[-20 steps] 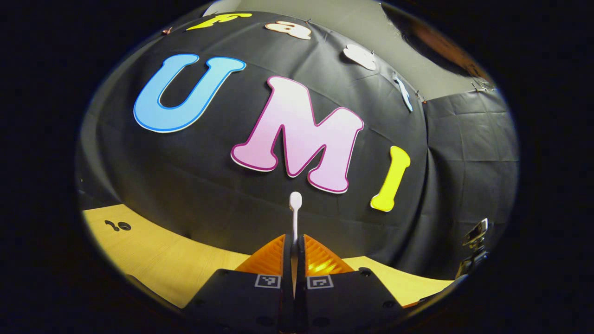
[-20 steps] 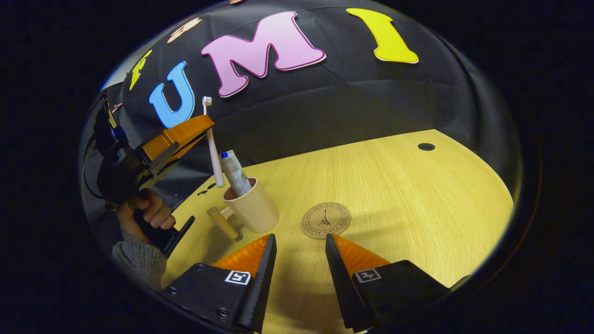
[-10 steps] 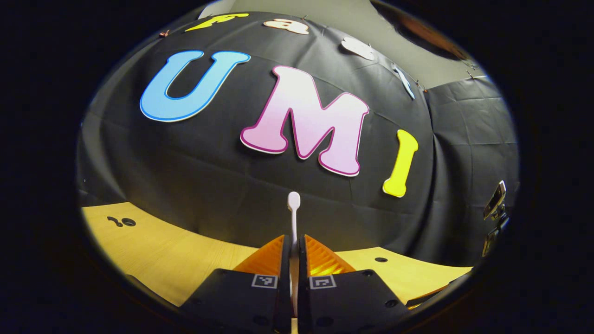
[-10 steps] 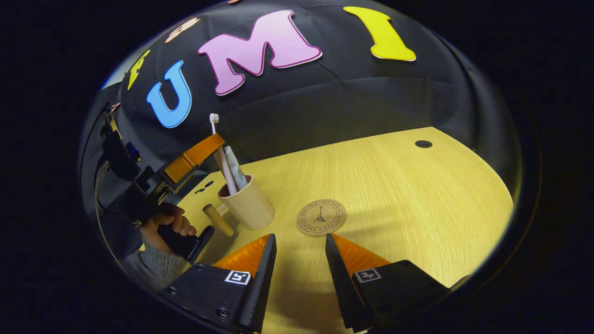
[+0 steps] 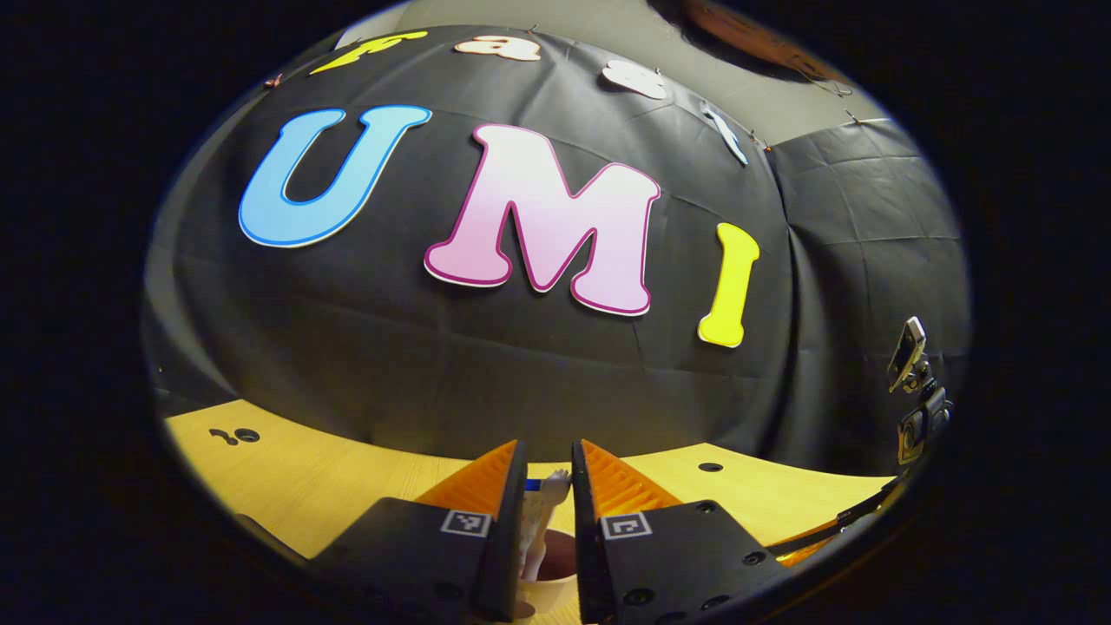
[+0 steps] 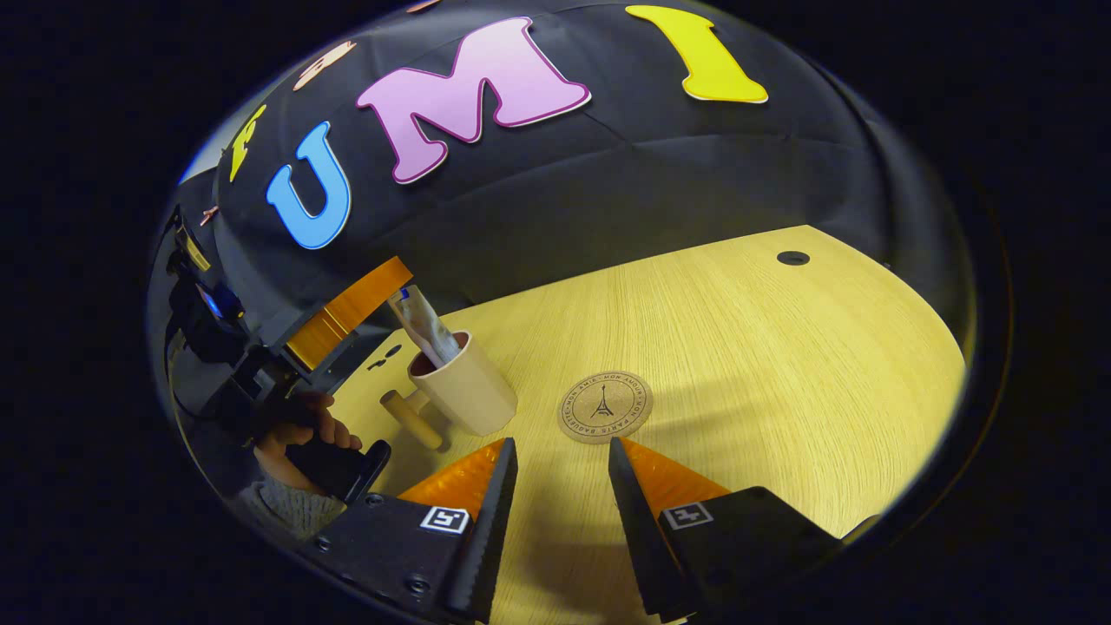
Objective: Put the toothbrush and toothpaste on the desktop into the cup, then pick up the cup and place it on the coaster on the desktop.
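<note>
In the right gripper view a beige cup with a wooden handle stands on the desk, left of the round coaster. The toothpaste tube leans out of the cup. My left gripper hangs right over the cup's mouth, held by a hand. In the left gripper view that gripper is open, with the white toothbrush loose between its fingers and standing in the cup, beside the toothpaste cap. My right gripper is open over the desk, in front of cup and coaster.
The wooden desk runs back to the black cloth wall and has a cable hole at its far right. A small camera on a stand sits at the right edge of the left gripper view.
The left gripper came down over the cup and opened. The toothbrush, gripped upright above it before, has dropped into the cup beside the toothpaste. The right gripper barely moved.
</note>
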